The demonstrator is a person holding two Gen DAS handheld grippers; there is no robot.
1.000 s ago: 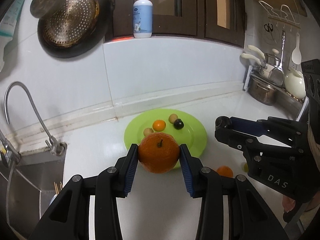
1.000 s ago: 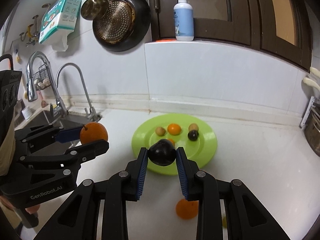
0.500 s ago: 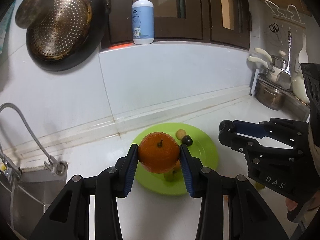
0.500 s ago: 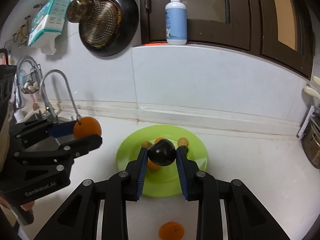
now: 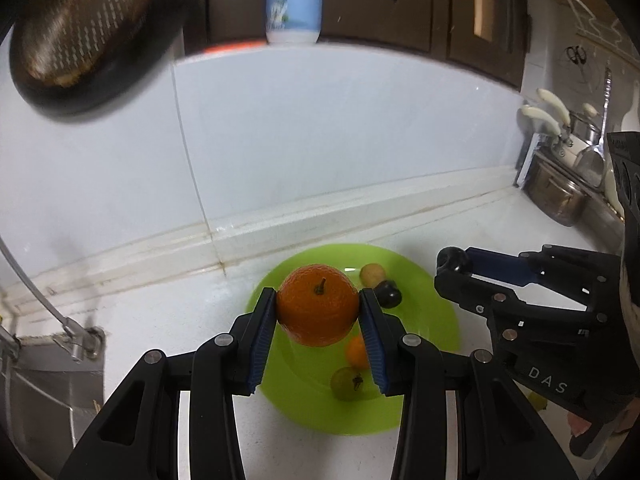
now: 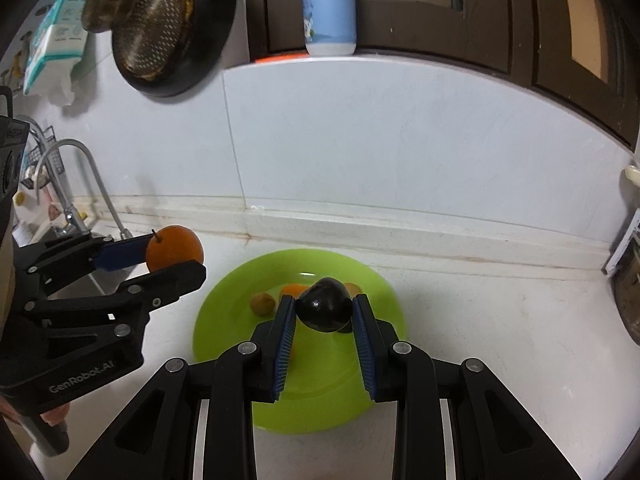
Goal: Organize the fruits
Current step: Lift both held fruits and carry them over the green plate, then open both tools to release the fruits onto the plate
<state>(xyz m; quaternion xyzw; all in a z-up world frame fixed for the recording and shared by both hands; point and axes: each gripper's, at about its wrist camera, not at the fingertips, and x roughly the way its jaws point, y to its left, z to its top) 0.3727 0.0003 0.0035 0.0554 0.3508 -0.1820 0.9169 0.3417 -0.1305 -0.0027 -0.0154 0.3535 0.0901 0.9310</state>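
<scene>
right gripper (image 6: pixel 324 312) clamps a dark fruit (image 6: pixel 325 309) above the green plate (image 6: pixel 224 320); at left, the left gripper (image 6: pixel 168 258) grips an orange (image 6: pixel 176 246).

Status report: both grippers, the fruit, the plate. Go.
Left gripper shut on orange. Right gripper shut on dark fruit. Both over green plate; small fruits already there, open space remains.

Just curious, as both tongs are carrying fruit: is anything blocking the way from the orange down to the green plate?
Nothing visible blocks it. The orange hangs in the left tongs above the green plate. Small fruits already lie there, but bare plate remains at its left part.
</scene>
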